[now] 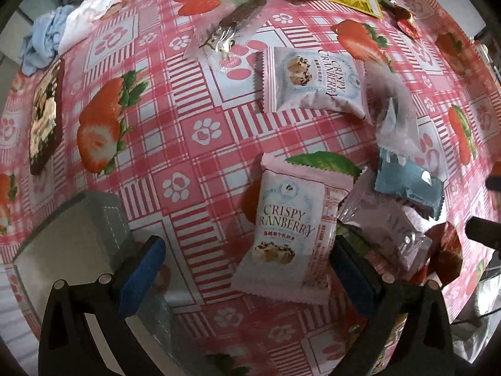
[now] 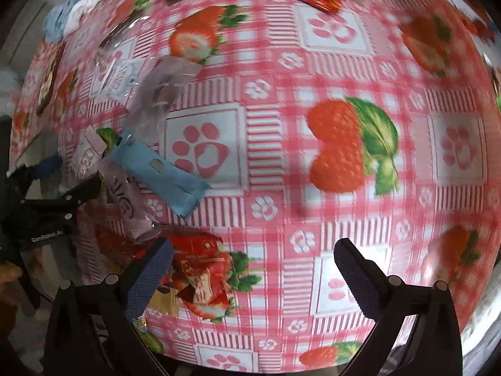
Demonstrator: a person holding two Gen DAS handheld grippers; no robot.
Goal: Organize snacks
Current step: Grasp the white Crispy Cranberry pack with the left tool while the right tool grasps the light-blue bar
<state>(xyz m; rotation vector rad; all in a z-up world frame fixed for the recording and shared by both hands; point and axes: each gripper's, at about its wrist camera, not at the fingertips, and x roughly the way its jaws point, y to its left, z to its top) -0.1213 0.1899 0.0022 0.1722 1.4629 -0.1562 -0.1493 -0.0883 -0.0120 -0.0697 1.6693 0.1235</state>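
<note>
Two risks, nearest first. Left hand-held gripper [image 1: 247, 269] open wide, empty, low over the desk [image 1: 188, 144], fingers either side of the near Crispy Cranberry packet [image 1: 288, 235] without touching it. Slick, puffy wrapper: likely to squirt sideways or be caught only by its crimped edge on closing. Crowded on the right too: a pale pink packet [image 1: 385, 228] just beside the right finger and tucked against the target, a red wrapper [image 1: 446, 250] past that, a blue packet [image 1: 407, 185] above; easily pinched along or shoved off the pile. Further out, a second Crispy Cranberry packet [image 1: 313, 81] lying alone, a cleaner pick. Right hand-held gripper [image 2: 253, 272] also open and empty, over bare cloth, a red packet [image 2: 200, 275] beside its left finger; picture blurred, so exact aim hard to judge.
</note>
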